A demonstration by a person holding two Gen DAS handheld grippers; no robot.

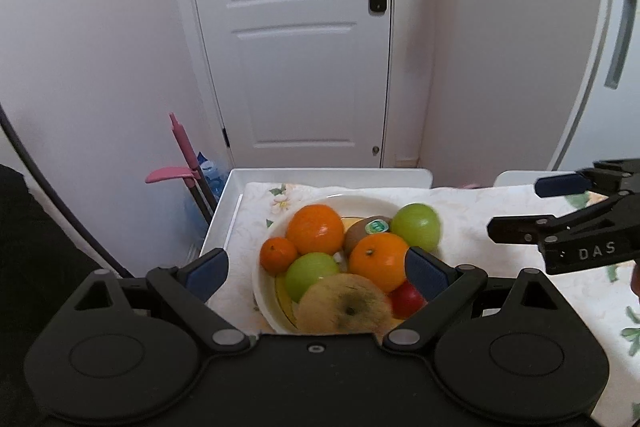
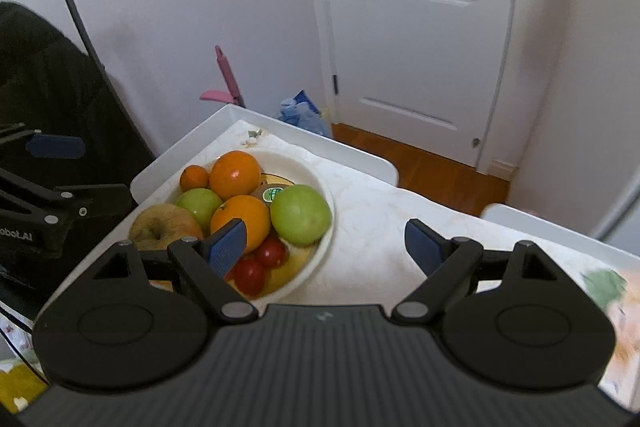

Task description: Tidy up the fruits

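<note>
A white bowl (image 1: 362,201) (image 2: 320,183) full of fruit sits on a floral cloth. It holds two oranges (image 1: 315,229) (image 1: 378,261), a mandarin (image 1: 278,255), two green apples (image 1: 416,227) (image 1: 310,273), a kiwi with a sticker (image 1: 366,229), a brownish apple (image 1: 344,305) and red tomatoes (image 1: 406,301). My left gripper (image 1: 318,273) is open and empty, hovering over the bowl's near side. My right gripper (image 2: 328,247) is open and empty, just right of the bowl; it also shows in the left wrist view (image 1: 516,207).
The cloth (image 2: 384,223) covers a white tray-like tabletop (image 1: 328,174). A white door (image 1: 296,39) stands behind. A pink-handled tool (image 1: 182,151) and a water bottle (image 1: 210,173) are on the floor at the left. A black coat (image 2: 52,95) hangs left.
</note>
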